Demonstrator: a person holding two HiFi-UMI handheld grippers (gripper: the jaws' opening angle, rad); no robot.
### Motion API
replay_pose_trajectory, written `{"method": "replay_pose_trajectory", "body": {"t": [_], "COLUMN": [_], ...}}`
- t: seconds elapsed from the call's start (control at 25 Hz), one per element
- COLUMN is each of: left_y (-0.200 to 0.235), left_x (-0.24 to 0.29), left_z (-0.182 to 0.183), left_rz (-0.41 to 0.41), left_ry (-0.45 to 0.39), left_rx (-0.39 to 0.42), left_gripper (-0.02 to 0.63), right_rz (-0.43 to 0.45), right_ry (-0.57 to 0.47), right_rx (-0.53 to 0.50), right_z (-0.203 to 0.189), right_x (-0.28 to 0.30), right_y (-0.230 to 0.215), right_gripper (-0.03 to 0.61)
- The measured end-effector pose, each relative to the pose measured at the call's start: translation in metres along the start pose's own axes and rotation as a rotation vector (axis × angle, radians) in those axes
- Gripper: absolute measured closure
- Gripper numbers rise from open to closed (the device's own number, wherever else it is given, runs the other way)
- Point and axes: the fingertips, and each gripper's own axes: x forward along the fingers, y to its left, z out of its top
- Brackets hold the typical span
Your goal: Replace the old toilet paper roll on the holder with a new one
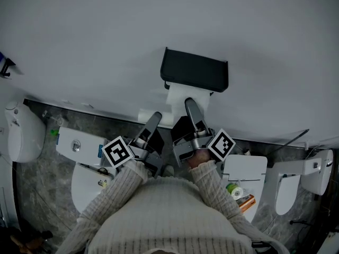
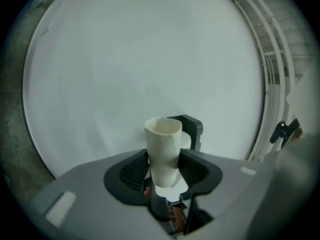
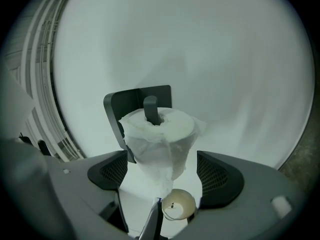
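A black wall holder (image 1: 194, 70) carries a full white paper roll (image 3: 161, 139) on its peg (image 3: 151, 110). My right gripper (image 3: 162, 176) reaches up around that roll. Its jaws stand on either side with a narrow gap at each pad, so it is open. In the head view the right gripper (image 1: 189, 103) meets the white roll (image 1: 183, 95) just under the holder. My left gripper (image 2: 164, 166) is shut on an empty cream cardboard tube (image 2: 164, 146), which stands upright and is pinched at its lower half. It hangs left of the holder (image 2: 192, 129), as does the left gripper (image 1: 153, 118) in the head view.
The white wall (image 1: 106, 36) fills the background. On the grey stone floor stand a toilet (image 1: 24, 131) at far left, a cistern (image 1: 79, 144) below left, another cistern (image 1: 246, 171) and a toilet (image 1: 296, 179) at right. White rails (image 2: 272, 84) run beside the left gripper.
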Motion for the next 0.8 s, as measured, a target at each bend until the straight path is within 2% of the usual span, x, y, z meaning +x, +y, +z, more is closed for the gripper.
{"method": "replay_pose_trajectory", "body": {"t": [0.36,0.52,0.72,0.8], "left_y": [-0.006,-0.009,-0.01,-0.012], "left_x": [-0.013,-0.019,-0.024,-0.024], "left_z": [-0.011,-0.018,-0.028,-0.033], "left_rz": [-0.01,-0.02,-0.026,-0.033], "left_ry": [0.014,0.015,0.039,0.049], "left_rx": [-0.013,-0.029,-0.04,-0.04], "left_gripper": [0.436,0.436,0.436,0.436], "right_rz": [-0.009,0.007,0.005,0.007], "right_ry": [-0.012,-0.03,-0.002,0.0], "right_rx": [0.02,0.05,0.025,-0.001], "right_z": [-0.012,-0.014,-0.024,-0.024], "right_x": [-0.032,-0.047,-0.066,-0.073], "right_y": [0.004,0.006,0.012,0.015], "right_gripper": [0.187,0.244,0.35,0.372]}}
